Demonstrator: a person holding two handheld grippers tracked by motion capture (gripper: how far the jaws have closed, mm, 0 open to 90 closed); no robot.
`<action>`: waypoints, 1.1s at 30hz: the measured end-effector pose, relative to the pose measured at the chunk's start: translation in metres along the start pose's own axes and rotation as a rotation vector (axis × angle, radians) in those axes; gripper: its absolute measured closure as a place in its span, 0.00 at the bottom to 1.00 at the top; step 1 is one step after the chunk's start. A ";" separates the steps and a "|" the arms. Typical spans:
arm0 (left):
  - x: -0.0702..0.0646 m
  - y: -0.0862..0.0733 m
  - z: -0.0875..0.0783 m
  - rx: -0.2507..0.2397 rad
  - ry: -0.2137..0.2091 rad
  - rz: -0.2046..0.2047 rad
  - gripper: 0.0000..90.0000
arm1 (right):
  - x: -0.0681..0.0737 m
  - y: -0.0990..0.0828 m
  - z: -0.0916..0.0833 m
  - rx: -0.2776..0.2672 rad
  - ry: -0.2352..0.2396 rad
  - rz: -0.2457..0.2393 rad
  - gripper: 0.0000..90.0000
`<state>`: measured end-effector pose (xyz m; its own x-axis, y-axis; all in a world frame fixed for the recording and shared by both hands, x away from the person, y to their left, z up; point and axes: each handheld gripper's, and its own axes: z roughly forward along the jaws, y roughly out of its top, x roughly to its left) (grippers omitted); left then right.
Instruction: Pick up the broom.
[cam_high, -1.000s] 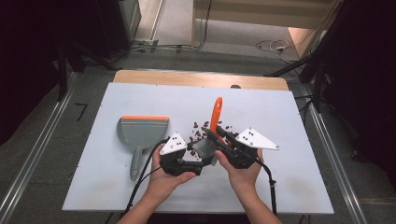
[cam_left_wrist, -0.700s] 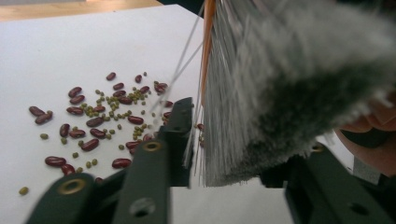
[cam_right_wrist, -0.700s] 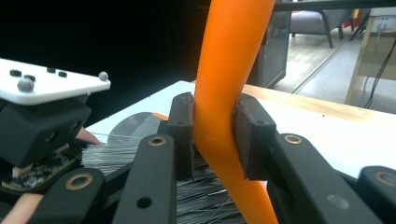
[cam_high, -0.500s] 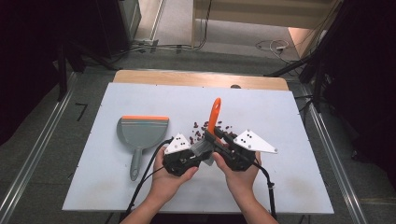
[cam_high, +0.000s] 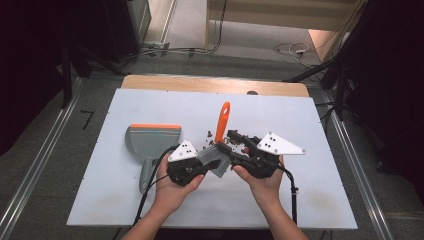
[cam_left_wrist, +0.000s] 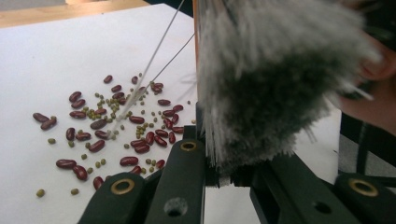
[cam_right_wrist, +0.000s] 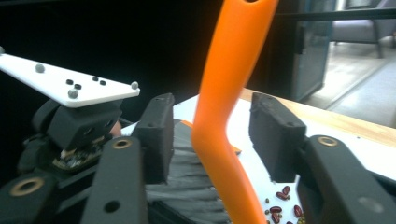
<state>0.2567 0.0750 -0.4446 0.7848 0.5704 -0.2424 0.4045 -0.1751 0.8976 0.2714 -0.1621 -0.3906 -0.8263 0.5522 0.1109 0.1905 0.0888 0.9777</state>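
One hand brush (cam_high: 220, 145) lay at the middle of the white table (cam_high: 310, 200), held between the two grippers. Its orange handle (cam_right_wrist: 229, 93) was smooth plastic, glossy, with a gentle kink partway down, and it rose up and away from the person. Its grey bristles (cam_left_wrist: 275, 74) formed a thick, soft wedge, fine and slightly frayed at the edge, with a few stray fibres reaching out.

Seen from its own camera, the left gripper (cam_left_wrist: 219, 172) had the bristle head between its black jaws, which sat close in against the tuft and pinched it at its base. From the right gripper view, the right gripper (cam_right_wrist: 210, 140) stood with its ribbed, blocky jaws parted, one on each side of the handle with a gap showing on both sides, so it was not clamped.

Just beyond the brush, dark red kidney beans (cam_left_wrist: 93, 135) and small round green beans (cam_left_wrist: 102, 112) lay scattered loosely on the matte tabletop. To the left rested a dustpan (cam_high: 150, 142), grey and flat with an orange strip along its far edge, its handle pointing toward the person. A pale wooden edge (cam_high: 200, 82) ran behind the white board.
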 end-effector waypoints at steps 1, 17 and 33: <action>0.001 0.000 -0.002 -0.010 -0.012 0.009 0.96 | -0.003 0.001 -0.001 0.009 0.009 0.001 0.51; 0.012 0.004 -0.022 0.003 -0.288 0.105 0.95 | -0.034 -0.005 0.004 0.180 0.406 0.047 0.50; 0.008 0.003 -0.020 0.031 -0.375 0.132 0.95 | -0.030 -0.016 0.013 0.220 0.590 0.086 0.72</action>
<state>0.2548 0.0954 -0.4366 0.9457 0.2096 -0.2483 0.2980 -0.2547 0.9199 0.3001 -0.1690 -0.4122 -0.9444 0.0208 0.3282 0.3215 0.2673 0.9084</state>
